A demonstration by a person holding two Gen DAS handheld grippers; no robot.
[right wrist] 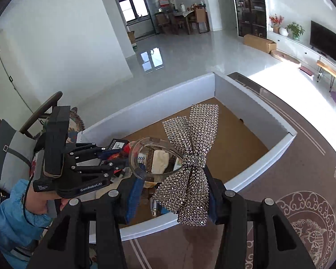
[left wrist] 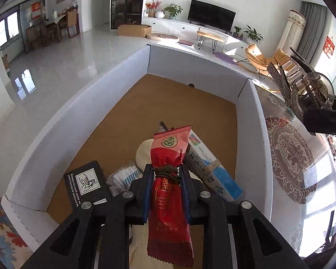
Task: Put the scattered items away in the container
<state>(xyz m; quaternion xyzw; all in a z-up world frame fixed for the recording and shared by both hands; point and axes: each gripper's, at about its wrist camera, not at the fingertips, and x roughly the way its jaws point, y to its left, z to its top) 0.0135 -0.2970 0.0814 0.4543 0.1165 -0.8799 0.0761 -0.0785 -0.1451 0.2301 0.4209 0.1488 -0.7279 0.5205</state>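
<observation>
— Left wrist view first: what did the left gripper (left wrist: pixel 167 172) have?

— Its jaws were closed tight on a red snack packet (left wrist: pixel 169 170), pinched about the middle where a brown cord was wound round the wrapper. The packet hung over the near end of the white cardboard box (left wrist: pixel 82 112), above the brown floor of it.

— Was anything already lying in the box?

— Yes, at the near end: a black carton (left wrist: pixel 85 183) printed with a hand-washing picture, a crinkled clear packet of something white and blue (left wrist: pixel 123 177), a blue-and-white carton (left wrist: pixel 212 168) with a band round it, and a round cream-coloured item (left wrist: pixel 143 152) partly hidden behind the red packet. The far half of the floor lay bare.

— And the right gripper (right wrist: pixel 172 192)?

— In the right wrist view its jaws stood partly closed, gripping a rhinestone bow hair clip (right wrist: pixel 194 152) at the knot. The clip's clear plastic loop (right wrist: pixel 152 159) and metal spring stuck out to the left. It was held above the near wall of the box, not touching it.

— Where did the box stand?

— On a glass-topped table (right wrist: pixel 302 179) with a brown ornamental pattern. A hand (right wrist: pixel 40 201) in a light blue sleeve (right wrist: pixel 13 213) held the left gripper over the box's left end.
</observation>
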